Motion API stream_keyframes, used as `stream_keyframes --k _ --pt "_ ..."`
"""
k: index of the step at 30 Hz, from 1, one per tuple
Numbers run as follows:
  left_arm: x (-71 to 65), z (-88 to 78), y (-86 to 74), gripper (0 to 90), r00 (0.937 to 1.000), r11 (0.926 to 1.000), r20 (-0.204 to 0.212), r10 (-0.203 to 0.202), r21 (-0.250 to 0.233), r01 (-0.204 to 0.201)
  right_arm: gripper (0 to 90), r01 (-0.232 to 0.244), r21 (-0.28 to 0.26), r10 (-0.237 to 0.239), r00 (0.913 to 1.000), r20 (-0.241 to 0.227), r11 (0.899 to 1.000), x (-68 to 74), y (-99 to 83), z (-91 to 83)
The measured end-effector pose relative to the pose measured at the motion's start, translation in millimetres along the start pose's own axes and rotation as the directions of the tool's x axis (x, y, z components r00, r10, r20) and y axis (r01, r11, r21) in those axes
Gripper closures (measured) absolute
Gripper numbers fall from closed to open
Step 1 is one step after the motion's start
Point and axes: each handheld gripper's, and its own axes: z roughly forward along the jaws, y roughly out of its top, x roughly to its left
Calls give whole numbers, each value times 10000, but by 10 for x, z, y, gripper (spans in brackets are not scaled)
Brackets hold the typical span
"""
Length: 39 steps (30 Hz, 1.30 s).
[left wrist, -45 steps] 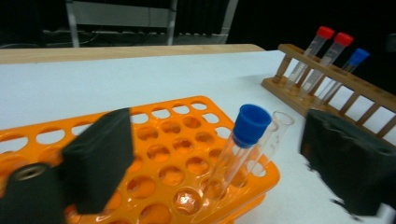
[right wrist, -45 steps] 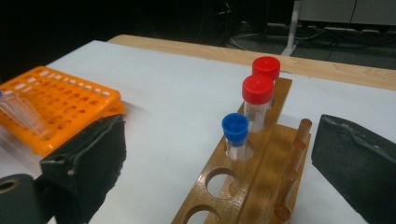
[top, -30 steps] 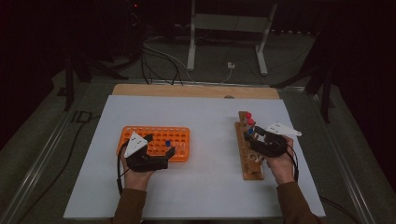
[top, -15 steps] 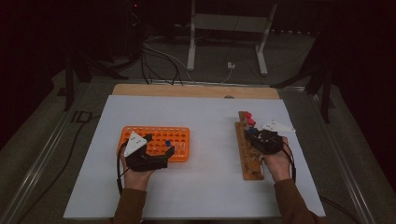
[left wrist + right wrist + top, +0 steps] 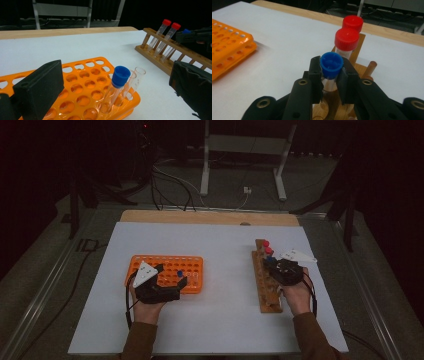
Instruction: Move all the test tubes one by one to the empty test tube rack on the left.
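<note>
My right gripper [image 5: 329,75] clamps the blue-capped tube [image 5: 331,65] at frame centre in the wooden rack [image 5: 359,71]; a tilted pull could jam it. My left gripper [image 5: 117,85] stands open.

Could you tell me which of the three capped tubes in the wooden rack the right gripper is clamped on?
The blue-capped tube: the right gripper has its jaws shut on it, just under the cap. The two red-capped tubes behind it stand free.
</note>
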Motion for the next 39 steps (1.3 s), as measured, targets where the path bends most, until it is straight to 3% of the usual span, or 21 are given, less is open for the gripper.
stream_keyframes --k 20,26,36,39 --pt "-18 6 -6 3 10000 10000 -12 15 -35 -15 754 -202 -938 216 9997 140 9954 -16 107 -318" --pt "-38 5 5 3 9999 9999 -54 151 -26 -151 755 -42 -1393 68 9998 186 9902 20 198 -441" --pt "-63 -17 52 3 9996 9995 -47 296 -138 -297 755 -31 -1870 -8 9998 -210 9824 119 229 -561" --pt "-65 -33 67 3 9995 9993 -52 310 -213 -311 755 127 -1718 -190 9992 -346 9850 177 217 -531"
